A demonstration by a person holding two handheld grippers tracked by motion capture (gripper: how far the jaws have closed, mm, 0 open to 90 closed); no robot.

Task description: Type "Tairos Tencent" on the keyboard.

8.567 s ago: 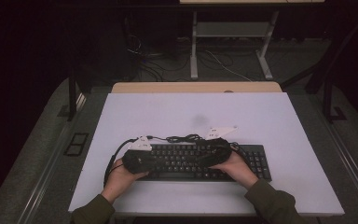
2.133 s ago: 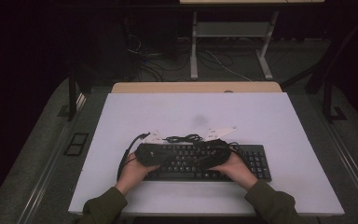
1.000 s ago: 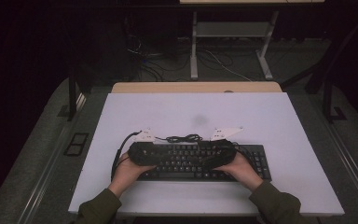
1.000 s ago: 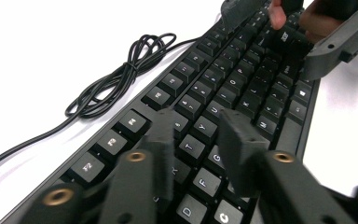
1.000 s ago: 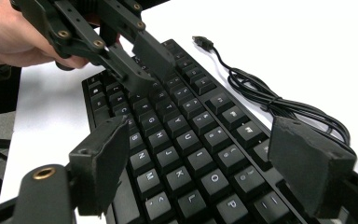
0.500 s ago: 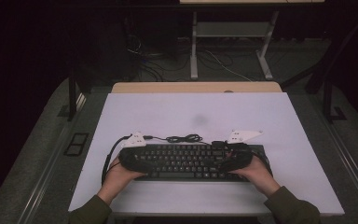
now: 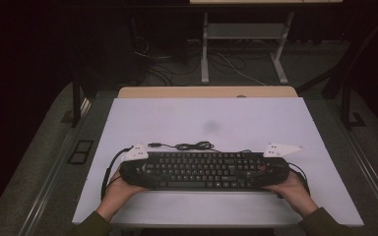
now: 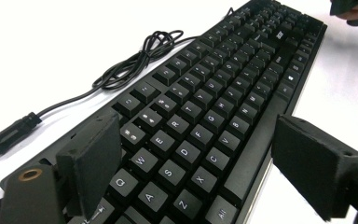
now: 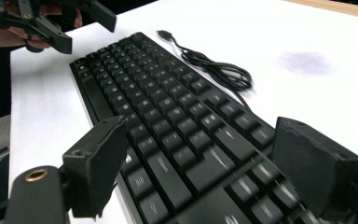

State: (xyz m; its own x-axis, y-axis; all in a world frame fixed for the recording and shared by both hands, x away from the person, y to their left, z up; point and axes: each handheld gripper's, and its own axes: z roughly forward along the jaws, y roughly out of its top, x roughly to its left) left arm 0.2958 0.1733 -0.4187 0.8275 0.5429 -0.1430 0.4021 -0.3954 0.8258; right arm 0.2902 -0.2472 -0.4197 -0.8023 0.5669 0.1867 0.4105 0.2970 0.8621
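High view shows both grippers, left point(image 7: 137, 173) and right point(image 7: 270, 172), open-jawed at the keyboard's point(image 7: 204, 169) ends, the left's jaws just widened; next likely closing to grip it.

We see the white table point(image 7: 177, 118) spread across the middle of the high view, with a faint grey smudge point(image 7: 210, 127) just above its centre. A wooden edge point(image 7: 206, 92) runs along its far side. Past that, at the top of the frame, a grey stand point(image 7: 241, 39) rises from the dark floor among loose cables point(image 7: 167, 69). At the left, beside the table, a dark floor plate point(image 7: 80, 151) lies on grey carpet point(image 7: 24, 187).
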